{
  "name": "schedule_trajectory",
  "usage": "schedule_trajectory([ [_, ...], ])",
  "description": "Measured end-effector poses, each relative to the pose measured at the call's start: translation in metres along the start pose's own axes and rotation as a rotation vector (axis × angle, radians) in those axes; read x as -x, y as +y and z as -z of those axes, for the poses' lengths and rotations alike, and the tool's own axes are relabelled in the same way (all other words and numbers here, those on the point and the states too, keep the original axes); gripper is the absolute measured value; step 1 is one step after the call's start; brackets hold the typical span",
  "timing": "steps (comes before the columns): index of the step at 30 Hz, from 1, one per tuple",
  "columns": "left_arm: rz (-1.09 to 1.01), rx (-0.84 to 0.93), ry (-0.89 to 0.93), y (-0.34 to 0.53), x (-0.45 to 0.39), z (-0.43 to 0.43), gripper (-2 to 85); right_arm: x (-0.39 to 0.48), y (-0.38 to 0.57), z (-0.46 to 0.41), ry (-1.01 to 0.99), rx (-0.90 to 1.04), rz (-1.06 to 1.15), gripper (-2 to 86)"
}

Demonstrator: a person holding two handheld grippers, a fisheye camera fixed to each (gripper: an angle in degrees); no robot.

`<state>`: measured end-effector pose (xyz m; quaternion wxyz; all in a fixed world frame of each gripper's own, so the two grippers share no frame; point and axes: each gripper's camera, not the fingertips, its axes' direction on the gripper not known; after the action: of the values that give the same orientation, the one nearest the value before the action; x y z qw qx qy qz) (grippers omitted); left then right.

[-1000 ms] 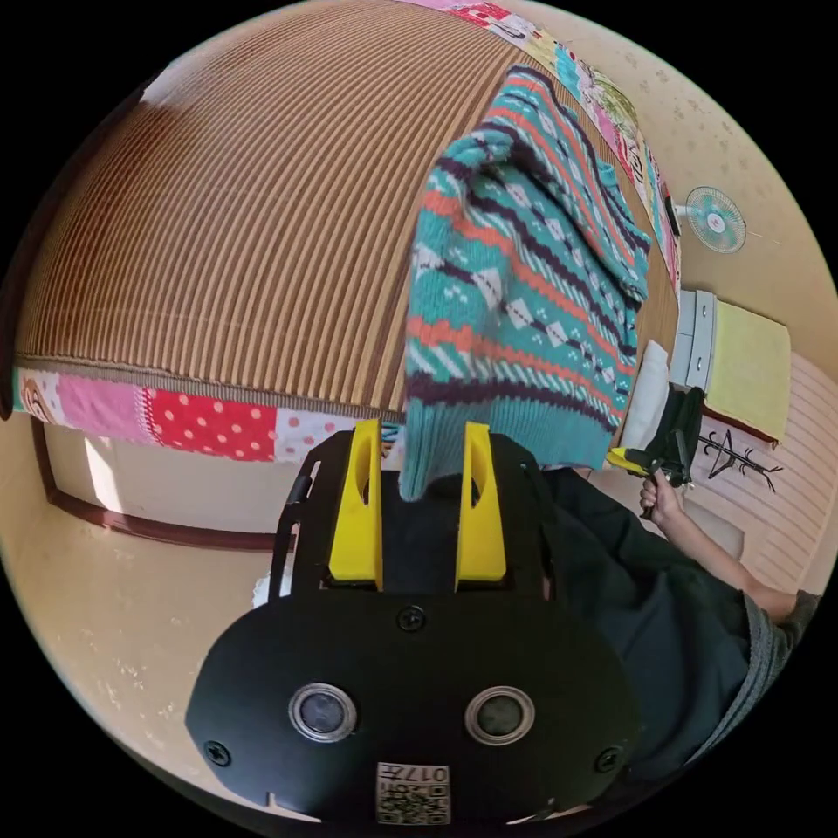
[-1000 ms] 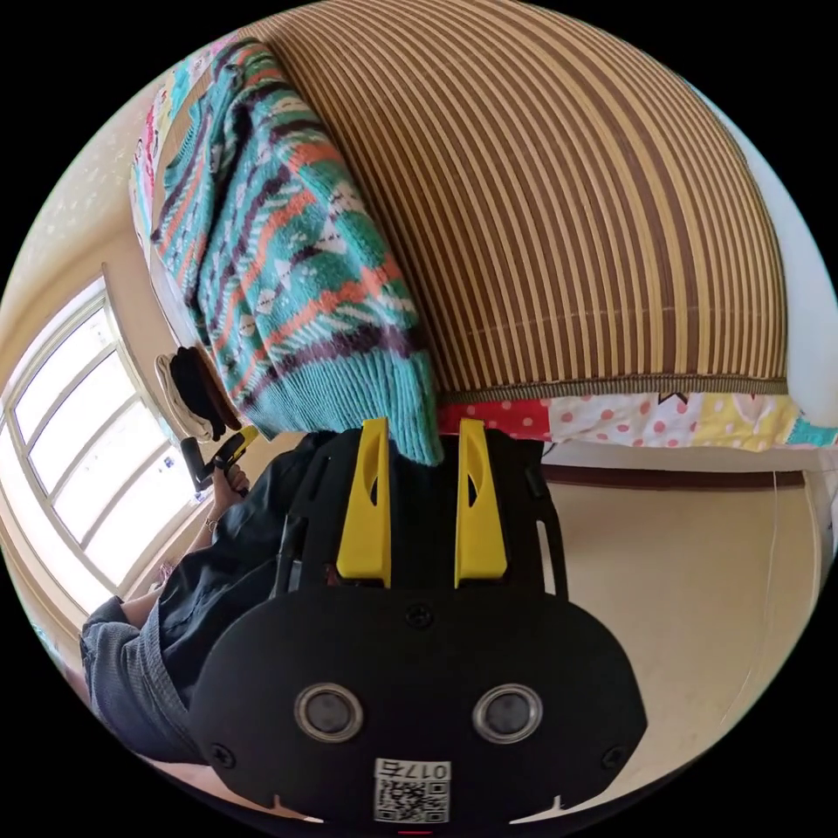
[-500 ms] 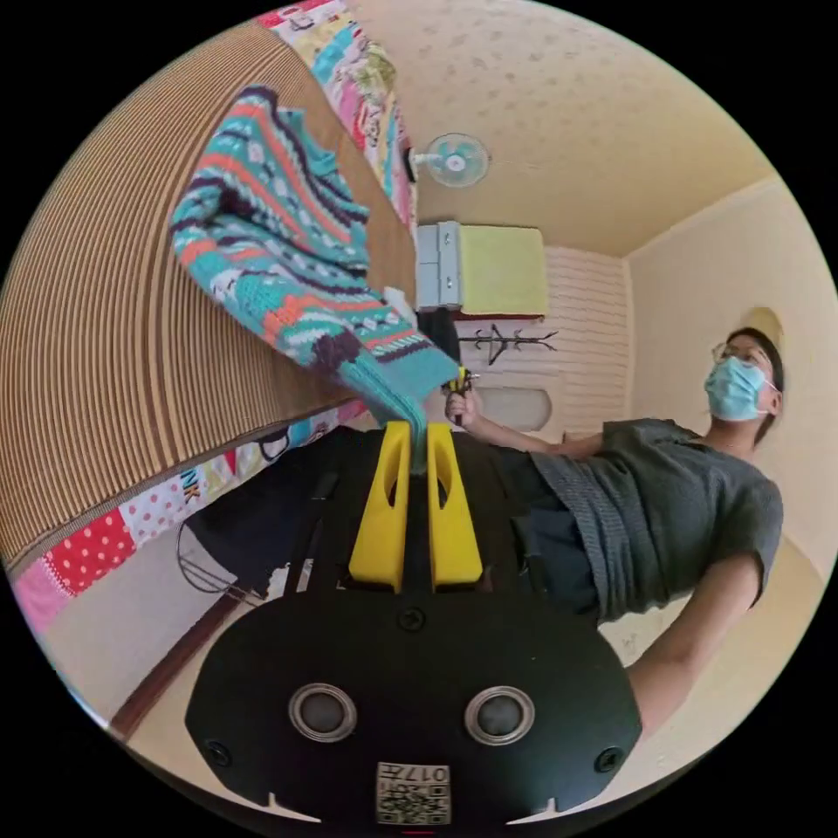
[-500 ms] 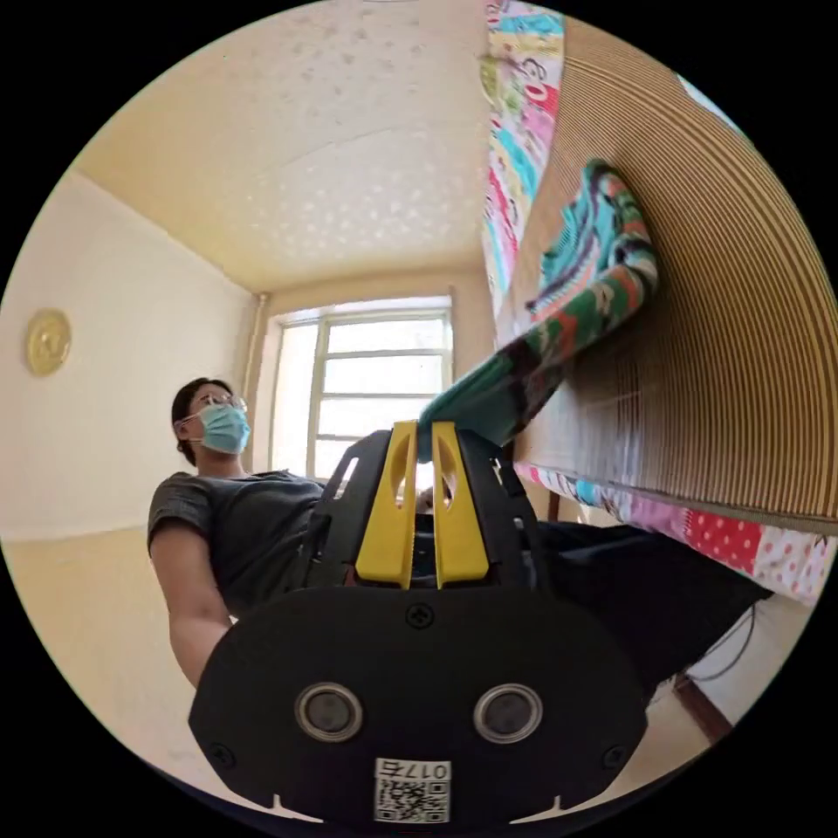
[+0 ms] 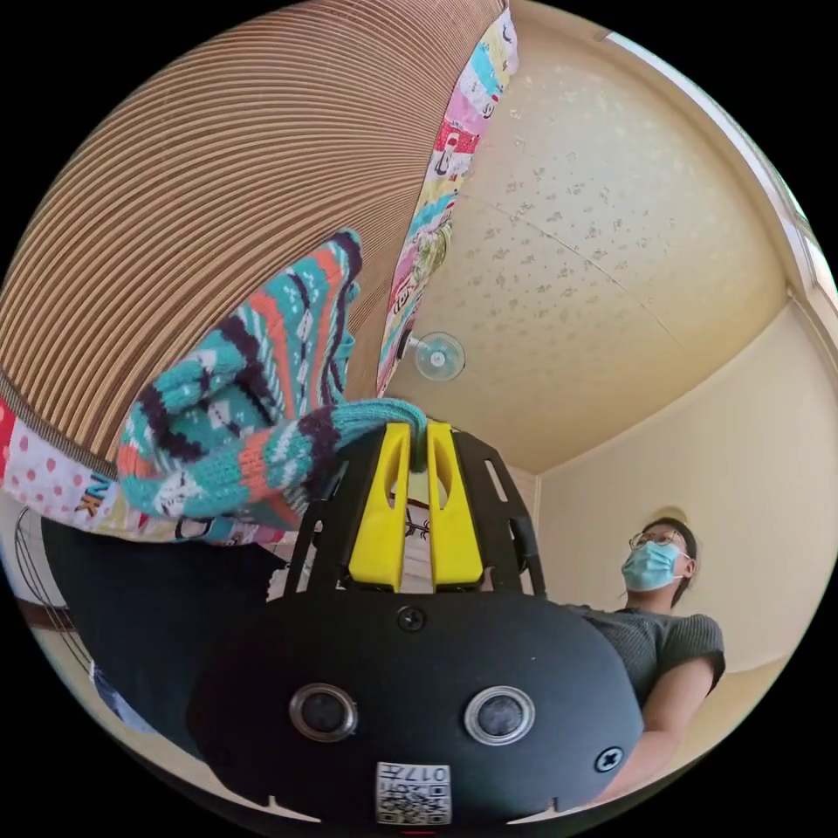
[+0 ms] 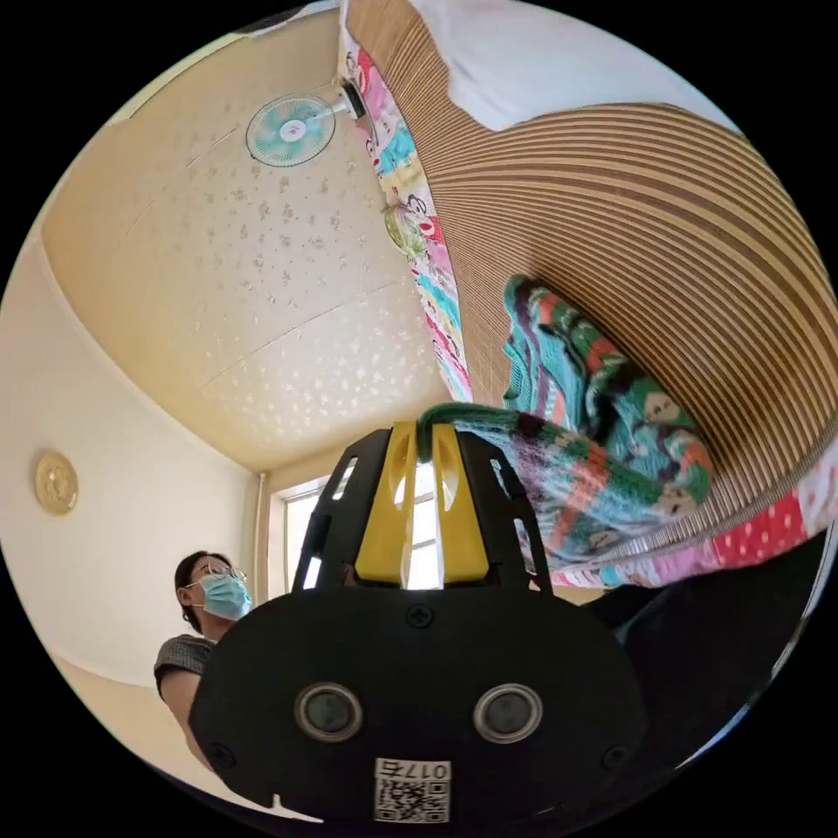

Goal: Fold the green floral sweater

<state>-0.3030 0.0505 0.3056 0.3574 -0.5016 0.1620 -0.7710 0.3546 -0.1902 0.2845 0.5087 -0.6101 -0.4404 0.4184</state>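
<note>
Left gripper view: my left gripper [image 5: 417, 434] clamps the sweater [image 5: 249, 397] hem, the knit bunched toward nine o'clock over the striped mat [image 5: 175, 201].
In the right gripper view my right gripper [image 6: 425, 435] pinches the teal hem; the sweater [image 6: 602, 436] trails toward three o'clock onto the mat [image 6: 698, 236].

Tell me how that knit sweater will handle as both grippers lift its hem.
Likely floppy: the sweater droops and bunches from the left gripper toward the striped mat. Probably grippy, not slippery: its ribbed hem sits pinched in the right gripper. The thick knit suggests some weight, so the middle may sag.
</note>
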Motion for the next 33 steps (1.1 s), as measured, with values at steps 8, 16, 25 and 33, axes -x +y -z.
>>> schedule_trajectory([
  [8,-0.025,-0.049,-0.121,-0.173,-0.034,-0.08,3.9,0.013,-0.111,-0.141,0.074,-0.084,-0.002,2.1],
  [16,-0.027,-0.022,-0.347,-0.238,-0.016,-0.109,8.6,0.026,-0.142,-0.189,0.456,-0.115,0.082,1.3],
  [25,-0.004,0.103,-0.876,-0.149,-0.008,-0.036,18.2,0.082,-0.005,-0.351,1.252,0.354,0.578,0.4],
  [33,0.083,-0.001,-0.446,-0.082,0.061,-0.032,21.2,-0.036,0.047,-0.481,1.389,0.742,0.555,0.4],
])
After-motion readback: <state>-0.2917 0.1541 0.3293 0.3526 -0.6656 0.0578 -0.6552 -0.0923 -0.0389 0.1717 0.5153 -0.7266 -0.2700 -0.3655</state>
